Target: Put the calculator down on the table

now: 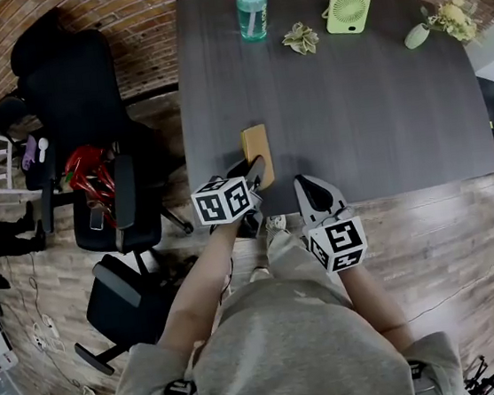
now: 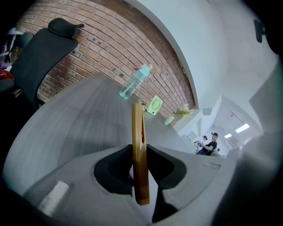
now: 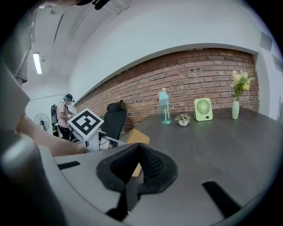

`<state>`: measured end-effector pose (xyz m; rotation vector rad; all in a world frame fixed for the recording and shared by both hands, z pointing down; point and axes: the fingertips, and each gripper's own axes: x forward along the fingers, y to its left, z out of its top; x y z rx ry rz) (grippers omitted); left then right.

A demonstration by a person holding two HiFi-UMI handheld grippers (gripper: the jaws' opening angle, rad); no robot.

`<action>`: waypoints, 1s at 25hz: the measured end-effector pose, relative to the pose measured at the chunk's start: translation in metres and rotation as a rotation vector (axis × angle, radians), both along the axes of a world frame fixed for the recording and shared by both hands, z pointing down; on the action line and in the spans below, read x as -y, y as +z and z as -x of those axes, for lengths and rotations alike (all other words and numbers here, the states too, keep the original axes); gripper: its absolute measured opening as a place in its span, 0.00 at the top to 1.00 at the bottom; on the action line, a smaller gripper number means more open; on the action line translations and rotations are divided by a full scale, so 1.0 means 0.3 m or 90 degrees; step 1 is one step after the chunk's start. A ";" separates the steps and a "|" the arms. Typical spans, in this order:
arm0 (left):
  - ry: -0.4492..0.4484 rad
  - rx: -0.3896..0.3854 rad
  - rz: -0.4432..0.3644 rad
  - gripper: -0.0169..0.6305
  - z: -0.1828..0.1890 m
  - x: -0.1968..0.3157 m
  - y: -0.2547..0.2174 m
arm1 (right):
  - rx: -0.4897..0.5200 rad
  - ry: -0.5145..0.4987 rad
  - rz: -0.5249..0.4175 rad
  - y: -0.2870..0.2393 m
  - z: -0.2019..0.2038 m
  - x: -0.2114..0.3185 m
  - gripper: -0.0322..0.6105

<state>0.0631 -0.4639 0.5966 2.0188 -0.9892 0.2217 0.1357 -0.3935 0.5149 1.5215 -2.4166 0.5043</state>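
My left gripper (image 1: pixel 253 172) is shut on a flat tan calculator (image 1: pixel 257 149) and holds it over the near left part of the dark table (image 1: pixel 381 122). In the left gripper view the calculator (image 2: pixel 139 145) shows edge-on, clamped between the black pads of the gripper (image 2: pixel 140 165). I cannot tell whether it touches the tabletop. My right gripper (image 1: pixel 311 191) sits at the table's near edge, to the right of the calculator. Its jaws (image 3: pixel 139 165) are shut with nothing between them. From that side the calculator (image 3: pixel 138 137) shows just left of the jaws.
At the table's far edge stand a teal bottle (image 1: pixel 252 5), a small plant (image 1: pixel 302 39), a green fan (image 1: pixel 348 11) and a vase of flowers (image 1: pixel 445 23). Black office chairs (image 1: pixel 84 105) stand left of the table, one with a red thing (image 1: pixel 90 171) on it.
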 end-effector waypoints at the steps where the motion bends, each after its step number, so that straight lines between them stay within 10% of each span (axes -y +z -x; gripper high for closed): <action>1: 0.001 -0.001 0.002 0.83 -0.003 0.007 0.002 | 0.000 -0.002 0.001 0.002 0.001 0.005 0.95; 25: -0.033 0.053 0.042 0.80 0.023 0.074 0.086 | -0.006 -0.009 0.006 0.020 -0.006 0.034 0.95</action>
